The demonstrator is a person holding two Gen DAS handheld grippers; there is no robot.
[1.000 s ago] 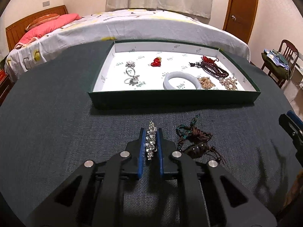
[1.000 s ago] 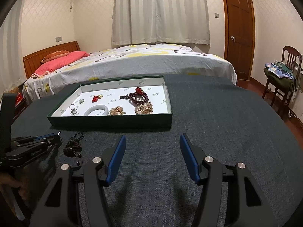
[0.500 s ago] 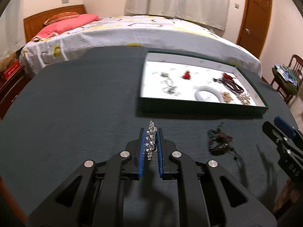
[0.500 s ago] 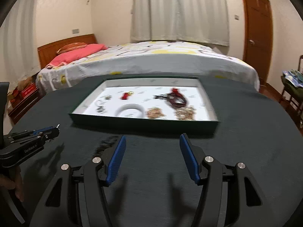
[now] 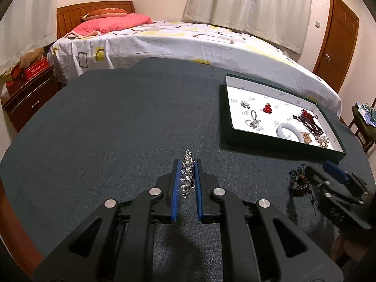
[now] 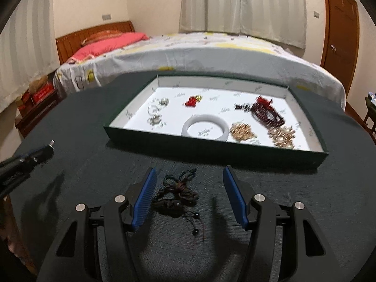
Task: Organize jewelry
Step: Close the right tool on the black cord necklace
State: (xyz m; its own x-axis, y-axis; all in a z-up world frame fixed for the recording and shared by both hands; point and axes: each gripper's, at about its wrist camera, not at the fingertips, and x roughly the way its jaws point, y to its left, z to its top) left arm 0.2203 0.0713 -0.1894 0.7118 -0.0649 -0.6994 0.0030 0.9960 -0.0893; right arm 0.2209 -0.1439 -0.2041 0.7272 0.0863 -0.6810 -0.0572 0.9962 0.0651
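My left gripper (image 5: 187, 164) is shut on a sparkling silver rhinestone piece (image 5: 186, 176), held above the dark table well left of the green tray (image 5: 225, 127). The tray (image 6: 211, 149) has a white floor with rings, a red charm, a white bangle (image 6: 205, 128), dark red beads and gold pieces. A dark braided cord bracelet (image 6: 177, 191) lies on the table in front of the tray. My right gripper (image 6: 189, 181) is open, its blue pads on either side of that bracelet without touching it. In the left wrist view the right gripper (image 5: 333, 183) sits by the same bracelet (image 5: 298, 181).
The round table (image 5: 105, 122) has a dark cloth top. A bed (image 5: 188, 40) stands right behind it, a wooden nightstand (image 5: 25, 89) at the left, a door (image 5: 336, 37) and a chair at the right.
Left gripper moved left and a little up, away from the tray, still holding the rhinestone piece. Right gripper moved left until the cord bracelet lies between its open jaws.
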